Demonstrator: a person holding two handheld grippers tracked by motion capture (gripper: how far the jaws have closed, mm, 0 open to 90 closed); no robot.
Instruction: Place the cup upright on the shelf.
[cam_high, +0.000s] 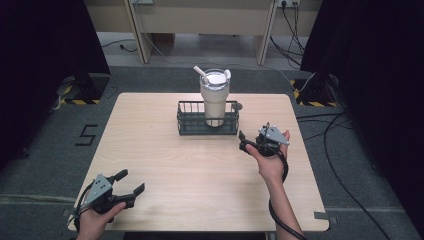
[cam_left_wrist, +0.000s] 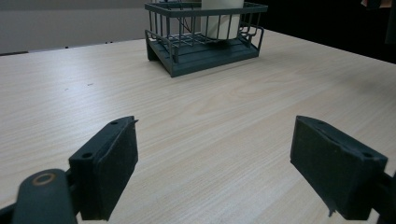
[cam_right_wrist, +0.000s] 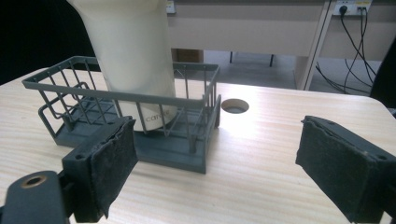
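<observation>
Cream tumbler (cam_high: 215, 100) stands in wire basket (cam_high: 186, 125); both tongs, left (cam_high: 131, 183) and right (cam_high: 241, 140), spread, empty.

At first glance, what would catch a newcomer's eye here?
A tall cream tumbler stands upright in a dark wire basket at the table's far middle. The right claw hovers open just right of the basket, while the left claw waits open at the near left corner.
</observation>
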